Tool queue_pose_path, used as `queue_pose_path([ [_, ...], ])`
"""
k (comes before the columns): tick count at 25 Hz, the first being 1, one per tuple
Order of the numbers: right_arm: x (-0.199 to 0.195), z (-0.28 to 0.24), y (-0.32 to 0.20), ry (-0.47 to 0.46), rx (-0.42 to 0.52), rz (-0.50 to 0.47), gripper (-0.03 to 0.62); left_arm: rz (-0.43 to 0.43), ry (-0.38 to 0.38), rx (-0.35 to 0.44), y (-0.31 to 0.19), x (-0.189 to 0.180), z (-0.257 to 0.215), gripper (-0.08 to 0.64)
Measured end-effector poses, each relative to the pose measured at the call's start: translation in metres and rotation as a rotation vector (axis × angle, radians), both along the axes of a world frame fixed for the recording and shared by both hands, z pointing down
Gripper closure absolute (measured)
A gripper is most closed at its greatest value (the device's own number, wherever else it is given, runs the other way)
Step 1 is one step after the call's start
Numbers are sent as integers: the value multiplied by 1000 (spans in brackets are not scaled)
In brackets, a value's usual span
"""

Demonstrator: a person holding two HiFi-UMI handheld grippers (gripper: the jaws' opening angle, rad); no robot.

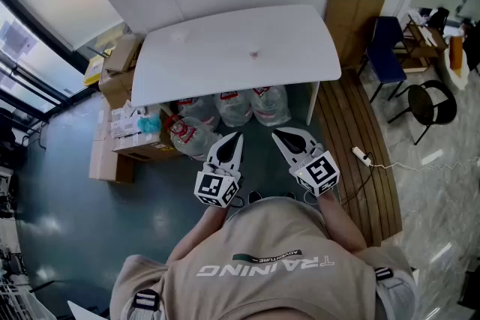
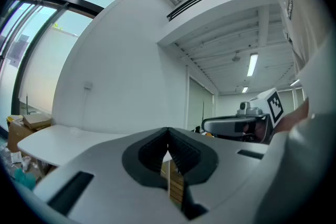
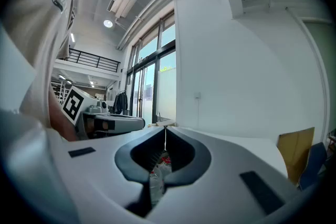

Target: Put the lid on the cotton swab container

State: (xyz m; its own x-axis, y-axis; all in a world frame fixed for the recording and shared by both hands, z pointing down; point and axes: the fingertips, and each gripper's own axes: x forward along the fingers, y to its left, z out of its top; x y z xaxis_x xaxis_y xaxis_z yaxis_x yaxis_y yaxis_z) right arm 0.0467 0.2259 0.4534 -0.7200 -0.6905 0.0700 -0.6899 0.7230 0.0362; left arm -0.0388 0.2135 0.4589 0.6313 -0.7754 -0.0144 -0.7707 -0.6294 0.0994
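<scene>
1. Rounded white table top, standing against the white wall and well ahead of you. Its surface is almost bare.
2. Strip of brown wooden slat flooring to the right of the table. A white power strip lies on it with its cable trailing to the right.
3. Brown cardboard sheet, leaning at the table's right end.
4. Stack of brown cardboard boxes at the table's left end, with more boxes on the floor nearer to you.
5. Blue upholstered chair and black round-seated chair, both to the right of the slats.
6. Cluster of large clear plastic water bottles with red labels, on the floor under the table's front edge. One shows through the gap below the right tongs.
7. Left gripper, which you hold close to your chest, short of the table. Its own view shows the tips pressed together with nothing between them.
8. Right gripper, level with the left one and just beside it, pointing at the table. Its tongs are also closed tip to tip and empty.
9. Small pinkish item on the table top near its middle, well apart from both grippers. It is the only thing there that could be the swab container, but it is too small to tell, and no lid can be made out.
</scene>
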Motion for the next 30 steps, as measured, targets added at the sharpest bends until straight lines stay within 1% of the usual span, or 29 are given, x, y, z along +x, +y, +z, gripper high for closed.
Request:
queue_pose_path([
  [6, -2, 6, -7, 11, -17, -2, 572, -2, 7, -9, -11, -3, 3, 548],
  [15, -10, 7, -23, 6, -29, 34, 571, 27, -3, -30, -30, -14, 10, 548],
  [20, -16, 17, -30, 13, -48, 76, 571, 47, -3, -29, -43, -26, 16, 548],
  [24, -18, 23, -34, 9, -54, 132, 571, 73, 5, -22, -52, -35, 22, 548],
  [27, -15, 26, -35, 5, -65, 173, 571, 86, 6, -25, -60, -38, 24, 548],
  [30, -11, 27, -41, 12, -65, 194, 571, 93, 7, -18, -65, -39, 20, 548],
])
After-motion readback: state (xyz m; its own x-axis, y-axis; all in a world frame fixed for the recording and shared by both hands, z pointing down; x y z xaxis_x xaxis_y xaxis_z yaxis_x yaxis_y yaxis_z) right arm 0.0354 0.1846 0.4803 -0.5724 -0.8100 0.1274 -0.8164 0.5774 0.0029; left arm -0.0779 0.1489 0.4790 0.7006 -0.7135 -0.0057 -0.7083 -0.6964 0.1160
